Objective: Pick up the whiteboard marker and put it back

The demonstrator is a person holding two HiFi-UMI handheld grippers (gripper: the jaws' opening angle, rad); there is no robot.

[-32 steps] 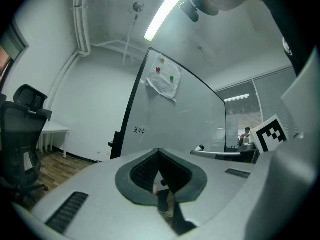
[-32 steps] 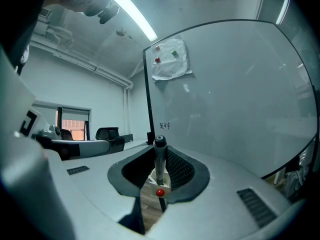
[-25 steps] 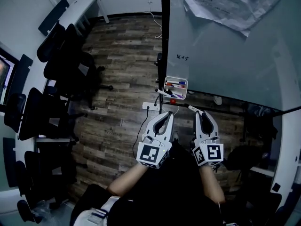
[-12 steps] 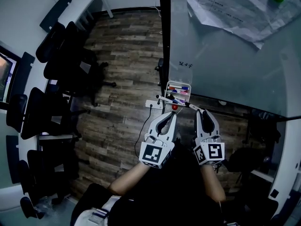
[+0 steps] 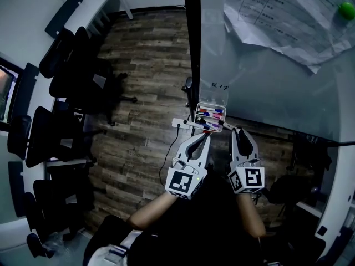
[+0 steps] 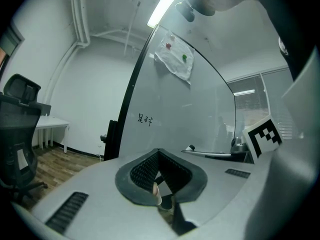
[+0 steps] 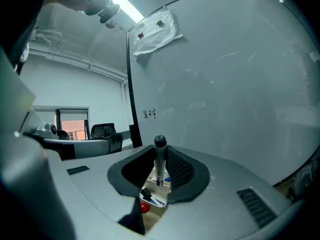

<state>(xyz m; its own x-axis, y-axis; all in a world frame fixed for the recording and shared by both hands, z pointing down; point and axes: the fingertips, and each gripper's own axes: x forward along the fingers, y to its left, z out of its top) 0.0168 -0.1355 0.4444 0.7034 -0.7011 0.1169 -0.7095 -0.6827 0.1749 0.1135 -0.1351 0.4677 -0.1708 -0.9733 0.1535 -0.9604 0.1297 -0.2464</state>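
right gripper [image 5: 238, 131] is clamped on the whiteboard marker [image 7: 159, 160], which stands upright in its jaws, around 4 o'clock of the pen tray [image 5: 211, 105]. left gripper [image 5: 206, 138] is pinched closed and empty, at the tray's 6 o'clock.

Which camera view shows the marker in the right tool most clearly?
The right gripper view: the marker stands upright, clamped in the right tool. The head view shows only a small sliver at the tool's tip. The left gripper view does not show it.
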